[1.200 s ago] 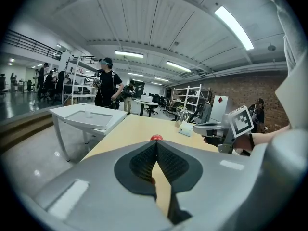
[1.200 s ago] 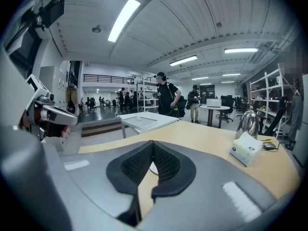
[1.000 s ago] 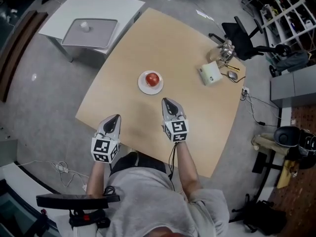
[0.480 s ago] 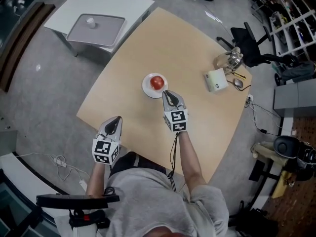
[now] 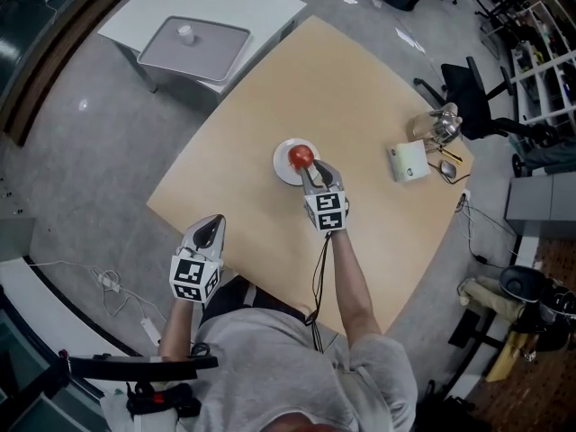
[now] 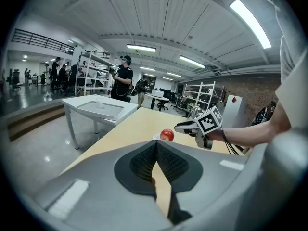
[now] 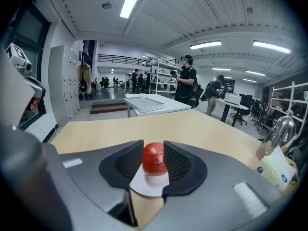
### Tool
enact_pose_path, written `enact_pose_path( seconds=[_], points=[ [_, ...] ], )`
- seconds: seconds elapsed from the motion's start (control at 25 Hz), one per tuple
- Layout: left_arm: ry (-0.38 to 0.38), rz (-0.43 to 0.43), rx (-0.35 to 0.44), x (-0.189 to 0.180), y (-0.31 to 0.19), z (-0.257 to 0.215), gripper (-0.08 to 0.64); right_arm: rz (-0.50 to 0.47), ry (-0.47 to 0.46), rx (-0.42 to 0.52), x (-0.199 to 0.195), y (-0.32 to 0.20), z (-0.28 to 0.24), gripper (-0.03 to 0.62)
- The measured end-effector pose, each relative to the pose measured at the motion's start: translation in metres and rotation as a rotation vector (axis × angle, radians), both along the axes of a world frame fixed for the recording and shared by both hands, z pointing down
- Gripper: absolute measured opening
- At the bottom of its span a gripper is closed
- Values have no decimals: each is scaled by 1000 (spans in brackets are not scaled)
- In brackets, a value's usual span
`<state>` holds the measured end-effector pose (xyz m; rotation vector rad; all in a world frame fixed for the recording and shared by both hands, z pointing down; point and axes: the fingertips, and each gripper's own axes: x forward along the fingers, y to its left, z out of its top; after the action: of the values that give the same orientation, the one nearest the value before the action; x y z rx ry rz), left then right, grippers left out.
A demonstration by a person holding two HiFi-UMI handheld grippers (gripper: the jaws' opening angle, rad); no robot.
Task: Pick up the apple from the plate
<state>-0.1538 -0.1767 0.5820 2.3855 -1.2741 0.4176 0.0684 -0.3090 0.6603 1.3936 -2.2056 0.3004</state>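
Note:
A red apple sits on a small white plate near the middle of the wooden table. My right gripper is at the plate's near edge, tips right by the apple. In the right gripper view its jaws are opening and stand either side of the apple, pads apart from it, over the plate. My left gripper hovers at the table's near edge, shut on nothing. From the left gripper view the apple and the right gripper show ahead.
A cream box, a glass kettle and a mouse lie at the table's right corner, with a black office chair behind. A white side table carries a grey tray at the upper left. People stand in the background.
My right gripper has moved forward and down from mid-table to the plate, and its jaws have parted around the apple. The left gripper has stayed where it was.

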Motion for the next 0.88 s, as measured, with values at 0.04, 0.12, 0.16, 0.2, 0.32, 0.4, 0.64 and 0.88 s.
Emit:
enact_pose_path(
  seconds=[0.04,0.12,0.16,0.2,0.32,0.4,0.64,0.88],
  points=[
    [-2,-4,-3,-1,0,1,20,-4,2,-12,0,-3,4,144],
    [-6,-11,-11,-3,0,3,20,-12,4,-40,-2,-8,12,179],
    [-7,-15,-14,-4,0,4,20,-15,6,-51,-2,-10,16,187],
    [-7,-18,-18,-5,0,5,20,-18,10,-59,-2,-11,19,193],
    [-7,-21,-25,-5,-1,7,20,-27,30,-77,-3,-15,29,219],
    [-9,-20,-29,-5,-1,8,20,-29,45,-88,-2,-18,34,234],
    [-16,-18,-44,-4,0,13,20,-37,42,-121,1,-22,48,288],
    [-18,-22,-54,-5,-4,16,20,-57,22,-151,-5,-25,57,322]
  ],
)
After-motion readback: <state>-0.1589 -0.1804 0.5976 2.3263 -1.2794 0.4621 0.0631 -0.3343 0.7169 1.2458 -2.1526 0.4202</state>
